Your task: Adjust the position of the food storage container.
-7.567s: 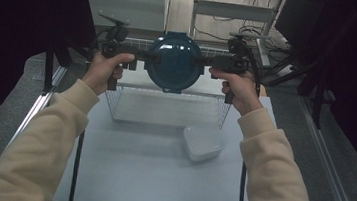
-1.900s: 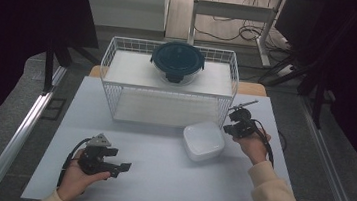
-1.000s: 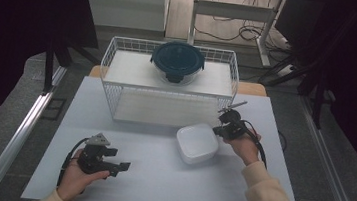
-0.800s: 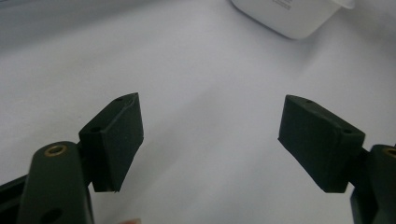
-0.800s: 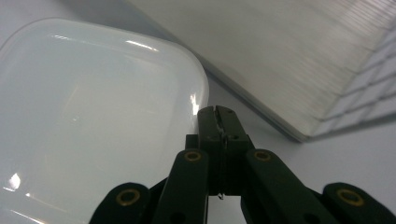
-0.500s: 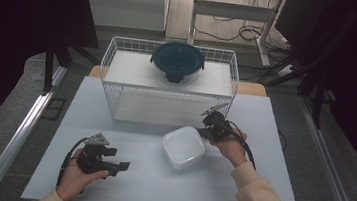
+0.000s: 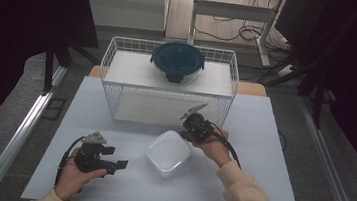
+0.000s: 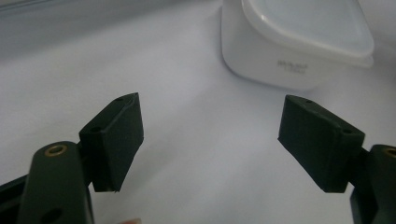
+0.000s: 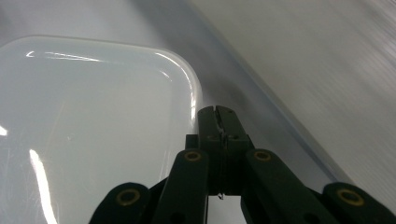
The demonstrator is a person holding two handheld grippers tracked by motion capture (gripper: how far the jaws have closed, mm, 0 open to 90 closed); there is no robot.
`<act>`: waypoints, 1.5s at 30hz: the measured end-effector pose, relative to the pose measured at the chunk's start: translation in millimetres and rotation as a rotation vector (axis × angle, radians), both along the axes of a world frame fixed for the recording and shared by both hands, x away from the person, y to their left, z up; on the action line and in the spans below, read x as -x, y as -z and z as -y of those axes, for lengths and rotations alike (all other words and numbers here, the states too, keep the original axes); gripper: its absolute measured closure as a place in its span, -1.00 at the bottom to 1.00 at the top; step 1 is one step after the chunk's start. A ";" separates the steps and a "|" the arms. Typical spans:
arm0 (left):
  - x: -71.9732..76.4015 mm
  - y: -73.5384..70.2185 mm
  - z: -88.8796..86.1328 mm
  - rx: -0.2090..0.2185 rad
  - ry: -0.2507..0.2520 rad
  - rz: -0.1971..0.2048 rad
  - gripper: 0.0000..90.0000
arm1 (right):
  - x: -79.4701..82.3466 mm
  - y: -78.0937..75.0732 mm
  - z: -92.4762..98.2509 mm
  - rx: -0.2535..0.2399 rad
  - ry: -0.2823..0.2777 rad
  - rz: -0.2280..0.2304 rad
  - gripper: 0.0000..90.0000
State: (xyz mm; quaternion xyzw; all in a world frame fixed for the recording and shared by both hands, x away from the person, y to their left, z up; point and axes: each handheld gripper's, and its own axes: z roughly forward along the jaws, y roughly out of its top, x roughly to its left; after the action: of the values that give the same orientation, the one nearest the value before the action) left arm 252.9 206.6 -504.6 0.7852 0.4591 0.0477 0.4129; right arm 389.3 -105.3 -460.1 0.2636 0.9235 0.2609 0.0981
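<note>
The right claw (image 7: pixel 187 131), pinched together on nothing, presses against the white lidded tub (image 7: pixel 168 153) just before the wire basket (image 7: pixel 114 68) to shove it toward the left claw (image 7: pixel 118 164), gaping ready.

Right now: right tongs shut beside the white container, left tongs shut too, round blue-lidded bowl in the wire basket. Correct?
Not quite: the left tongs are open, their jaws standing wide apart in the left gripper view. The rest holds: right tongs shut beside the white container, blue-lidded bowl in the wire basket.

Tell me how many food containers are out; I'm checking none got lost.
2: a white container on the table, between the grippers, and a round dark-lidded container in the wire basket behind it.
</note>
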 end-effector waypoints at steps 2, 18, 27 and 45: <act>0.7 -1.8 -2.9 0.004 -0.009 0.006 -0.52 | 4.0 0.7 -9.8 0.003 -0.038 0.004 0.98; 2.1 -2.5 -20.0 0.031 -0.054 0.015 -0.52 | 21.6 5.6 -54.0 0.000 -0.220 0.005 0.99; 0.7 -0.8 -23.9 0.032 -0.070 0.009 -0.50 | 21.9 -1.4 -48.6 -0.017 -0.175 0.028 0.98; -3.5 4.7 -5.3 -0.078 0.011 -0.032 0.93 | 73.6 -2.9 88.6 -0.255 0.204 0.037 -0.35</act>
State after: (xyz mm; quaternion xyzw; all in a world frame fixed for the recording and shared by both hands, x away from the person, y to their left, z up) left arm 256.4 211.9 -509.3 0.8038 0.4591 0.0508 0.3749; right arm 315.8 -193.9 -457.1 0.3615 0.8493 0.3696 0.1070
